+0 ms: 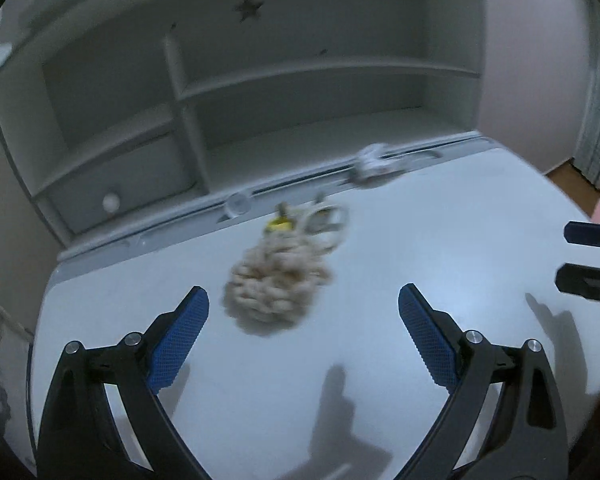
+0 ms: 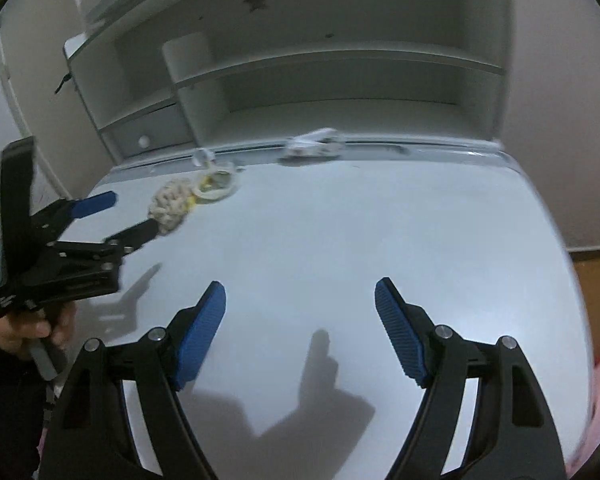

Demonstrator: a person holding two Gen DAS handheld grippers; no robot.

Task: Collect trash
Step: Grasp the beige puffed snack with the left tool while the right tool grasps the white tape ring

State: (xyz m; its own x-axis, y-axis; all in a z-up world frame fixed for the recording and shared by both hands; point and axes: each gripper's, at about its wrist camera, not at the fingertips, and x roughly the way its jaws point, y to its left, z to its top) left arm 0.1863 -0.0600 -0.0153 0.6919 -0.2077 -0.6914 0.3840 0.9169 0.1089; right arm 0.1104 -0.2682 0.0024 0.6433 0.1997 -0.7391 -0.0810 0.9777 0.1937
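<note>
1. My left gripper (image 1: 304, 304) and right gripper (image 2: 300, 300) both have fingers spread, empty.
2. Crumpled paper (image 1: 374, 164) sits upper centre, at the tabletop (image 1: 420, 260) back edge.
3. I could knock it behind the tabletop by overreaching.

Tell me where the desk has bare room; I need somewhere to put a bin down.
The desk is bare across its near and right side. Crowded: the back edge, with cream rope bundle, crumpled white wrapper and small clear cap.
</note>
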